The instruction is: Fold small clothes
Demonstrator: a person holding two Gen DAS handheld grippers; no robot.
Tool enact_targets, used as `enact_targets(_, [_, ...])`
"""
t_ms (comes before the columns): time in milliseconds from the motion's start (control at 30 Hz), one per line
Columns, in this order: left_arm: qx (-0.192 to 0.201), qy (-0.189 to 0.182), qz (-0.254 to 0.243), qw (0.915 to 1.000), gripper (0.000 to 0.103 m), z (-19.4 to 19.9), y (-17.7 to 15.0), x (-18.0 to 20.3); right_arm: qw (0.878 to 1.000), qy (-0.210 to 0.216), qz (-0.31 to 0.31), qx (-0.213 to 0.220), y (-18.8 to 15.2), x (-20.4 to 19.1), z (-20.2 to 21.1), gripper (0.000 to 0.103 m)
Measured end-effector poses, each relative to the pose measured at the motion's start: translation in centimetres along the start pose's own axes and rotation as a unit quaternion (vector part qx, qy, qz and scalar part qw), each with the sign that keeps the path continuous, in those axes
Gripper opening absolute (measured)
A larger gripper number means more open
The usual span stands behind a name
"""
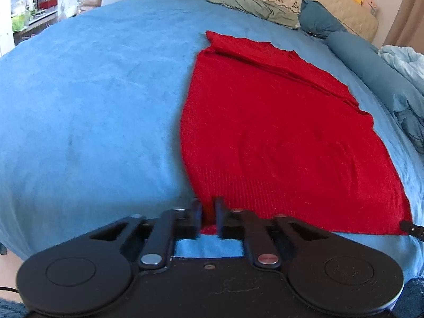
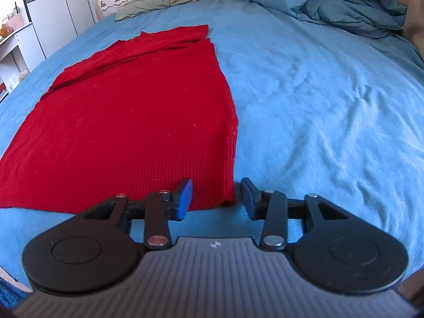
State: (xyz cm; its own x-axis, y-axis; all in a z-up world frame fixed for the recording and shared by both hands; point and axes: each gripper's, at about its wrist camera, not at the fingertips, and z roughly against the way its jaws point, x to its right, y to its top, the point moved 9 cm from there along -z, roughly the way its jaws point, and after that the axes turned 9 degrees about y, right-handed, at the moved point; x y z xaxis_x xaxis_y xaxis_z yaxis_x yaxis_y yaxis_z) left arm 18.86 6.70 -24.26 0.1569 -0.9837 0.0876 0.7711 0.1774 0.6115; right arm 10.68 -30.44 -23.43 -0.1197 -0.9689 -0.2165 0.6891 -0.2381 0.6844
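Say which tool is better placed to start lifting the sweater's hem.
Left. The left tool is already shut on the sweater at its near hem corner. The right tool is open, its pads astride the other hem corner, not yet pressing.

Daylit bedroom, blue bedspread, white cabinets

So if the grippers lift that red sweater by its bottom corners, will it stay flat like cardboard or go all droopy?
Probably droopy. The red sweater is soft knit that lies limp and slightly rippled on the blue bedsheet, so it should sag between the corners. The folded sleeve layers up top may slide open. It looks thin, so likely light, and fuzzy enough not to slip from the left gripper.
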Motion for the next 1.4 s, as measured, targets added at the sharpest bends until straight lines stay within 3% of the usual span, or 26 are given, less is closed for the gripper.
enact_targets(33, [0.001, 0.004, -0.005, 1.0, 0.007, 0.1, 0.0, 0.1, 1.0, 0.0, -0.002, 0.001, 0.0, 0.0, 0.0, 0.051])
enact_targets(133, [0.008, 0.012, -0.014, 0.9998, 0.006, 0.6, 0.2, 0.4, 1.0, 0.008, -0.004, 0.001, 0.1, -0.2, 0.0, 0.023])
enact_targets(300, [0.041, 0.01, -0.018, 0.9989, 0.005, 3.1, 1.7, 0.6, 0.999, 0.017, -0.01, 0.026, 1.1, -0.7, 1.2, 0.021])
enact_targets(467, [0.081, 0.002, 0.001, 0.9967, 0.005, 6.4, 5.1, 0.3, 0.995, 0.06, -0.052, 0.057, 4.7, -0.9, 4.0, 0.02])
enact_targets(667, [0.129, -0.017, 0.015, 0.9914, 0.004, 8.6, 11.7, 1.3, 0.985, 0.117, -0.071, 0.108, 12.5, -2.2, 6.5, 0.02])
enact_targets(900, [0.188, -0.016, 0.033, 0.9816, 0.004, 6.3, 24.9, 4.1, 0.973, 0.155, -0.071, 0.153, 25.4, -3.7, 4.2, 0.019])
enact_targets(1033, [0.2, 0.0, 0.055, 0.9782, 0.004, 2.1, 32.6, 6.4, 0.975, 0.141, -0.064, 0.161, 33.4, -4.3, -0.9, 0.019])
enact_targets(1167, [0.188, 0.025, 0.068, 0.9794, 0.004, -5.5, 37.9, 9.2, 0.983, 0.102, -0.05, 0.145, 39.2, -4.9, -9.9, 0.019])
enact_targets(1267, [0.163, 0.045, 0.066, 0.9833, 0.004, -12.9, 39.5, 10.8, 0.988, 0.08, -0.045, 0.121, 40.4, -4.9, -17.7, 0.019])
enact_targets(1400, [0.119, 0.063, 0.076, 0.988, 0.004, -20.6, 38.6, 10.8, 0.993, 0.062, -0.047, 0.091, 39.6, -3.6, -26.2, 0.019])
